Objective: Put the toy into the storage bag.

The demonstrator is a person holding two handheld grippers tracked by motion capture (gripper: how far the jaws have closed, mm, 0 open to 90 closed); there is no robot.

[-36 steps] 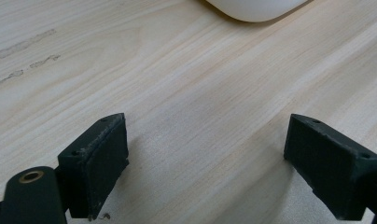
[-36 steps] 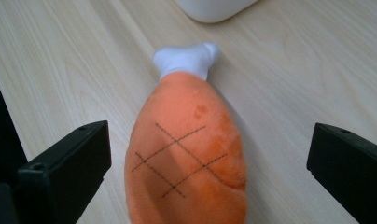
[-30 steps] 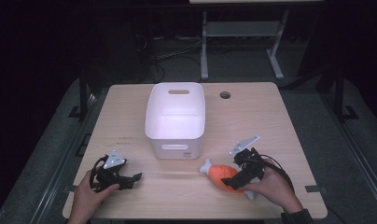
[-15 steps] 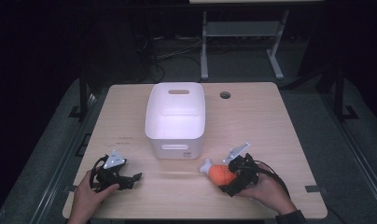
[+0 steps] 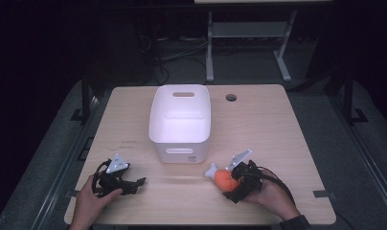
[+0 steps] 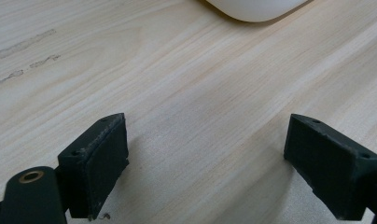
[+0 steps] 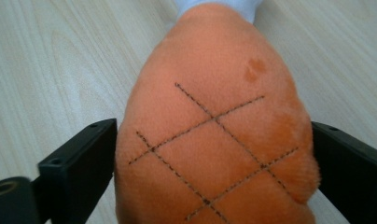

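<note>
An orange plush drumstick [image 5: 223,178] with a white bone end lies on the wooden table [image 5: 278,134], near its front right. My right gripper [image 5: 228,184] is around it. In the right gripper view the plush drumstick [image 7: 214,93] spans the whole gap of the right gripper [image 7: 214,177], and both pads touch its sides. The jaws have just been closing with the plush between them. At the front left my left gripper [image 5: 138,184] rests low over the table. In its own view the left gripper [image 6: 205,163] is open, with bare wood between the jaws.
A white plastic bin [image 5: 153,115] with handle cut-outs stands at the middle of the table, behind both grippers; its lower edge [image 6: 256,9] shows in the left gripper view. A cable hole [image 5: 231,97] sits at the back right. The person's hands hold both grippers at the front edge.
My right gripper has sunk a little and settled lower around the orange plush. The left gripper and the bin have not moved.
</note>
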